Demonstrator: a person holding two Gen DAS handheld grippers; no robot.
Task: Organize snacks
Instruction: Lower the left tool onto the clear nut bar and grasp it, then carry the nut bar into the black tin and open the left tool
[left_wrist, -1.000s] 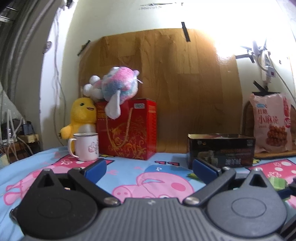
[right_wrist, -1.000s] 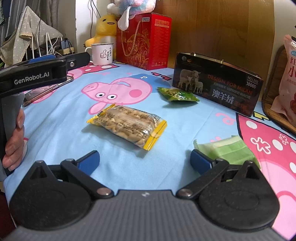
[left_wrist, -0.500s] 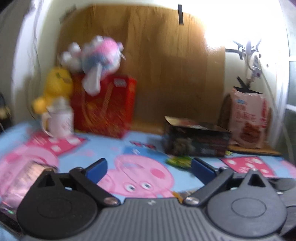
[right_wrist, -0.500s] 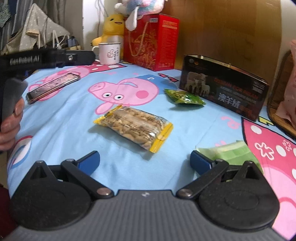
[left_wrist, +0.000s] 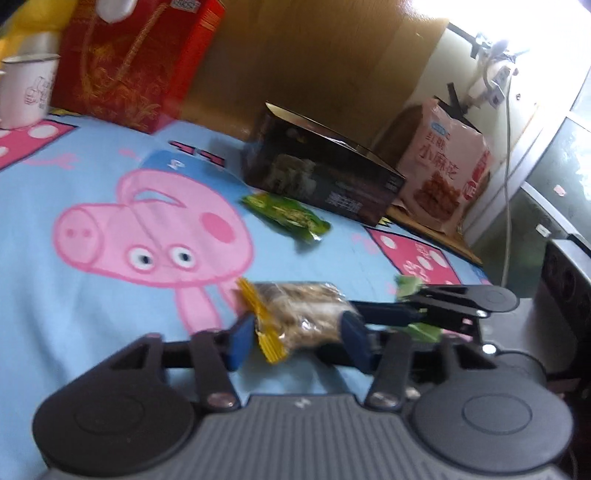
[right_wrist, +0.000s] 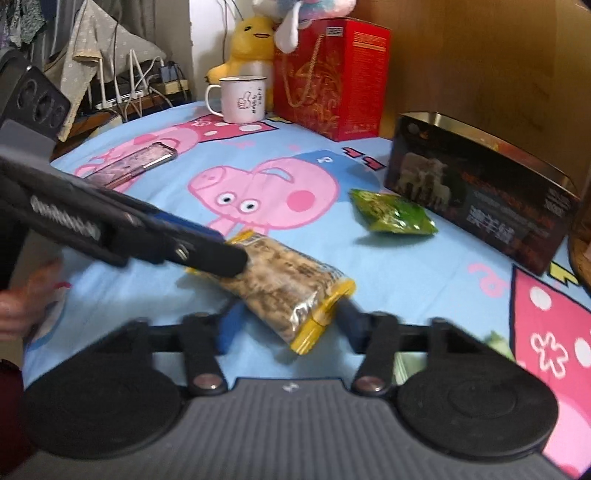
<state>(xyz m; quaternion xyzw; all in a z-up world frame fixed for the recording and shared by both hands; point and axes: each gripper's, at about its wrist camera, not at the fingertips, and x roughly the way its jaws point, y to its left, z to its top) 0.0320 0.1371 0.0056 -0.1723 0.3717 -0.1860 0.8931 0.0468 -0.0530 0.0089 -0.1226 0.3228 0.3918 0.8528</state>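
Both hand-held grippers, left (left_wrist: 295, 341) and right (right_wrist: 286, 326), are closing around the yellow-edged snack bag (right_wrist: 284, 286); green packet (right_wrist: 391, 212) is lying unsorted beside the dark box (right_wrist: 480, 206).

Open blue cloth across the table (right_wrist: 424, 266) middle, small green packet (right_wrist: 391, 212) lying just before the dark box (right_wrist: 480, 192), red box (right_wrist: 330, 77) and mug (right_wrist: 242, 98) blocking the far edge, phone (right_wrist: 136, 164) flat at left

Your left claw (left_wrist: 295, 341) and right claw (right_wrist: 286, 328) sit low centre, jaws just closing in, each around one end of the same packet.
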